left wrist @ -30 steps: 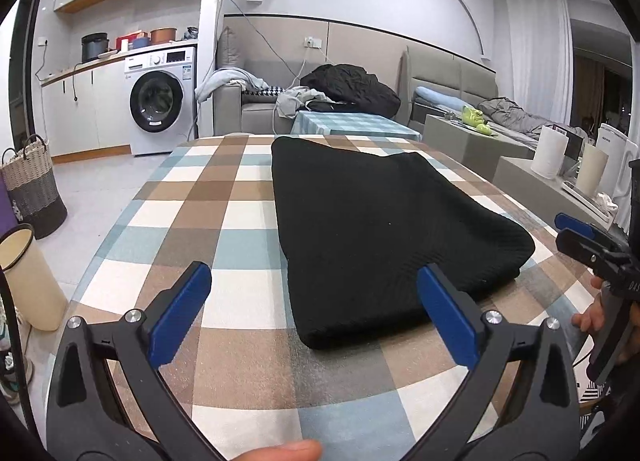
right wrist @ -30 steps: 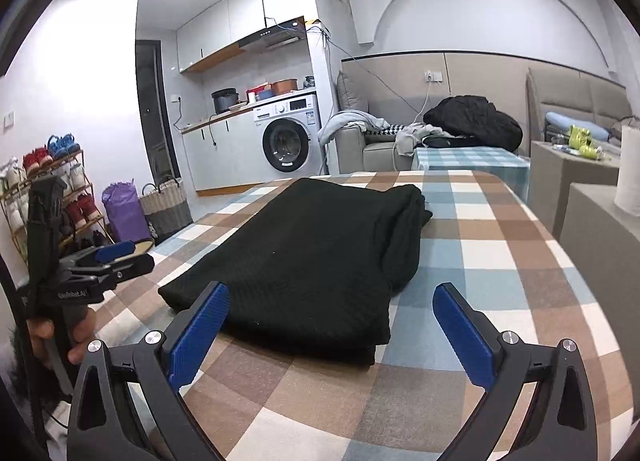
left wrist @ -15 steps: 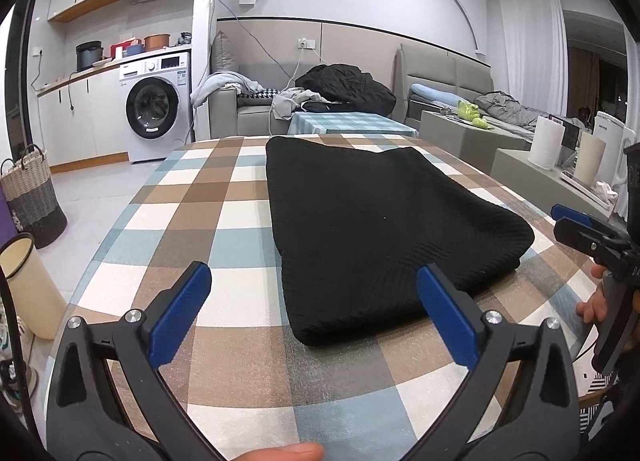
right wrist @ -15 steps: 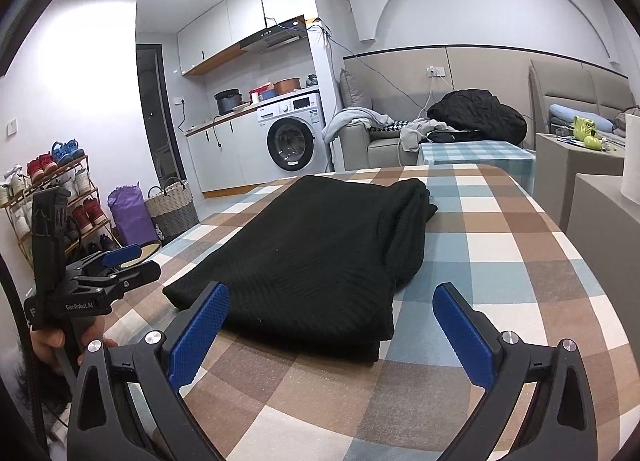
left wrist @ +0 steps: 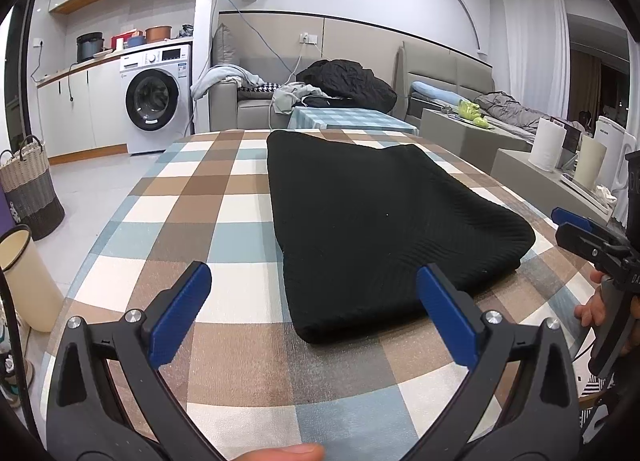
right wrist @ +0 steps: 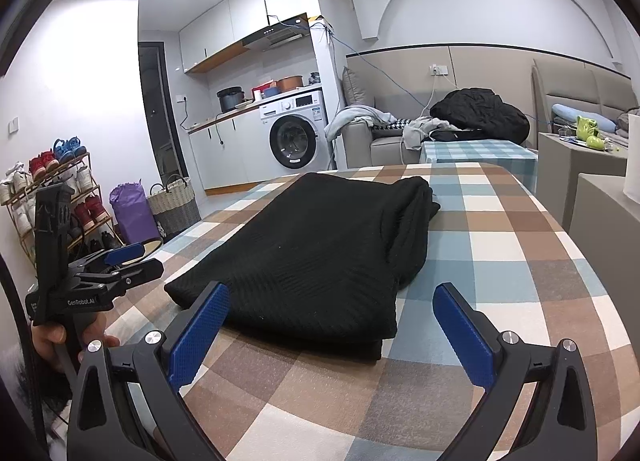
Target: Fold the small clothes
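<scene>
While the black ribbed knit garment [left wrist: 384,221] already lies folded into a thick rectangle on the checked brown-and-blue tabletop [left wrist: 224,205], we judge the folding nearly done. Our left tongs [left wrist: 316,313] and right tongs [right wrist: 332,325] hover just short of its near edge, spread wide and empty, so at most one last fold or tidy remains

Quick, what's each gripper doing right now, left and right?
Left gripper: jaws open, holding nothing, short of the folded black knit garment.
Right gripper: jaws open, holding nothing, not touching the garment.
</scene>
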{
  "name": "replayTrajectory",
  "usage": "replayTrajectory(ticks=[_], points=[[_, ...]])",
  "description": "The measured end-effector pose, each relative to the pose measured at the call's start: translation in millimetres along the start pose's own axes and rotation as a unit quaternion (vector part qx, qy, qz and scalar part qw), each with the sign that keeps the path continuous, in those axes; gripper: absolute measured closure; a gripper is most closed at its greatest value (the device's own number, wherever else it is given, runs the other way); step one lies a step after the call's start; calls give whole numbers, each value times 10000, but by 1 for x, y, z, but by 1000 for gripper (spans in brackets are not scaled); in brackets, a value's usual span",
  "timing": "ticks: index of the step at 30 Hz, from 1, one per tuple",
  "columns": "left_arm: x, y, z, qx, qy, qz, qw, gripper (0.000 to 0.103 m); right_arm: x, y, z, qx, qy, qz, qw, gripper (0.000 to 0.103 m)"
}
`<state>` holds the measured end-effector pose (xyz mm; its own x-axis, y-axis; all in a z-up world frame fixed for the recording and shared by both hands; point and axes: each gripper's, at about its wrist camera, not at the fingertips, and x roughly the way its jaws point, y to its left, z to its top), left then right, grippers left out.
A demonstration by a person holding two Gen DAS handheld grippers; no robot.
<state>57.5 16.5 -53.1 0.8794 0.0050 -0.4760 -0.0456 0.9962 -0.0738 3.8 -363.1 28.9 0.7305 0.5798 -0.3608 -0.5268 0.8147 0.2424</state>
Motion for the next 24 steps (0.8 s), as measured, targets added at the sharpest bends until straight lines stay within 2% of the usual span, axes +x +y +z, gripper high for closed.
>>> replayTrajectory(ticks=[24], points=[[0, 2, 0, -14, 8, 8, 10000, 1, 0, 1, -1, -25, 9, 13, 10000, 0]])
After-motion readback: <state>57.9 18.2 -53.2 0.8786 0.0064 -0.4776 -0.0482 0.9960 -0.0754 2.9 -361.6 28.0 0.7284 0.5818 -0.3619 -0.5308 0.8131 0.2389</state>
